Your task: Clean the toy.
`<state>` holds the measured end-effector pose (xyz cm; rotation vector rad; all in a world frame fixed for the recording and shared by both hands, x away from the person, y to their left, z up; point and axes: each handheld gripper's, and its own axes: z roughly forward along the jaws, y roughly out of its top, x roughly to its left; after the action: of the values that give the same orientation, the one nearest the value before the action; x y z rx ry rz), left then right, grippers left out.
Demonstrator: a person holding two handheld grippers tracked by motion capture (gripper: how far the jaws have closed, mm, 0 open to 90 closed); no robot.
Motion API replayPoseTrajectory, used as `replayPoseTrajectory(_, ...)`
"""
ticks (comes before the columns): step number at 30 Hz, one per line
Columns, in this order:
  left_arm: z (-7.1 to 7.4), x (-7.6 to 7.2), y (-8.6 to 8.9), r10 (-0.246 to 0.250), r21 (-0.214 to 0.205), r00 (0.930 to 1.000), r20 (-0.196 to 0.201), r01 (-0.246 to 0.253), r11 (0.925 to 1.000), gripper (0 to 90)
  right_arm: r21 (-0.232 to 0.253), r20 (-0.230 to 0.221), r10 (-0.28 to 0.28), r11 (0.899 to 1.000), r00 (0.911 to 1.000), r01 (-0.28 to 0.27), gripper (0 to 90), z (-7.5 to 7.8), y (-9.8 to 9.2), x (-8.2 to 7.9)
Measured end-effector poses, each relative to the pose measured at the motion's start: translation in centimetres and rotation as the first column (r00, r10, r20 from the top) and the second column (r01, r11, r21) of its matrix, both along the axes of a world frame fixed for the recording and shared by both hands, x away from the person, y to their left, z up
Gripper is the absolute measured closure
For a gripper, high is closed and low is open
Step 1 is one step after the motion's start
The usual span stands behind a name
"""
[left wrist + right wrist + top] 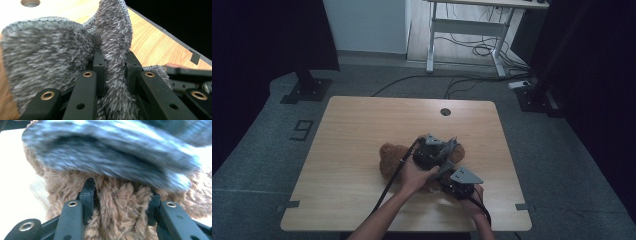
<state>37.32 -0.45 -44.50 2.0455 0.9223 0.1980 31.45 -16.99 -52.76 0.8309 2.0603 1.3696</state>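
Lay near the middle of the wooden desk (352,150), toward the person's edge: brown plush toy (391,159), with a grey knitted cloth (47,50) draped over its right portion. Positioned above the toy in the high view: left hand-held gripper (430,150), grasped by the left hand (414,176), cable trailing back toward the person. Jaws closed onto an upright fold of the grey knitted cloth, pinched tight between both black fingers (99,72) in the left gripper view. Positioned just beside it, nearer the person and to the right: right hand-held gripper (452,181), topped by a grey three-cornered plate (465,176). Jaws clamped on a thick tuft of the toy's brown fur (120,207) in the right gripper view, pressed in from both sides, the grey cloth overhanging directly above. Located near the far edge of the desk: round cable hole (445,111). Stood on the floor beyond the desk: second desk frame (467,30) with loose cables beneath.
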Motion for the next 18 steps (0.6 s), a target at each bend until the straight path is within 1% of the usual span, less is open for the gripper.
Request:
replayPoseTrajectory(3,0.1,-0.2,1.1,0.009,-0.002,1.0,0.004,-0.009,1.0,75.3,0.011,-0.012,0.005,1.0,0.9999,-0.005,56.1,0.0,-0.1,0.0)
replayPoseTrajectory(4,0.3,-0.3,1.9,0.025,0.004,0.9996,0.013,-0.026,0.9997,75.3,0.013,-0.014,0.005,1.0,0.9999,-0.004,56.1,0.0,-0.1,0.0)
replayPoseTrajectory(5,0.3,-0.3,2.3,0.034,0.008,0.9993,0.014,-0.034,0.9994,75.4,0.015,-0.016,0.004,1.0,0.9999,-0.004,56.0,0.0,-0.2,0.1)
replayPoseTrajectory(6,0.3,-0.2,3.2,0.051,0.01,0.9986,0.012,-0.051,0.9986,75.3,0.018,-0.017,0.005,1.0,0.9998,-0.005,56.0,0.0,-0.2,0.1)
replayPoseTrajectory(7,0.3,-0.2,3.5,0.057,0.013,0.9983,0.011,-0.057,0.9983,75.4,0.022,-0.018,0.005,1.0,0.9998,-0.005,55.9,0.0,-0.2,0.1)
replayPoseTrajectory(9,0.1,-0.1,5.1,0.085,0.036,0.9962,0.019,-0.085,0.9957,75.4,0.025,-0.018,0.005,1.0,0.9998,-0.004,55.9,-0.1,-0.3,0.1)
replayPoseTrajectory(10,0.1,-0.2,5.8,0.088,0.041,0.9958,0.024,-0.089,0.9952,75.4,0.026,-0.017,0.006,1.0,0.9998,-0.006,55.9,-0.1,-0.3,0.1)
replayPoseTrajectory(13,0.3,-0.5,7.5,0.098,0.035,0.9947,0.03,-0.099,0.9945,75.6,0.027,-0.018,0.009,1.0,0.9998,-0.008,55.9,0.0,-0.3,0.1)
replayPoseTrajectory(15,0.7,-0.7,8.8,0.115,0.035,0.9923,0.044,-0.117,0.9925,75.5,0.029,-0.018,0.008,1.0,0.9998,-0.007,55.9,-0.1,-0.3,0.1)
replayPoseTrajectory(18,0.9,-0.4,11.2,0.166,0.029,0.9853,0.042,-0.167,0.9856,75.4,0.032,-0.017,0.007,0.999,0.9998,-0.007,55.9,-0.1,-0.3,0.1)
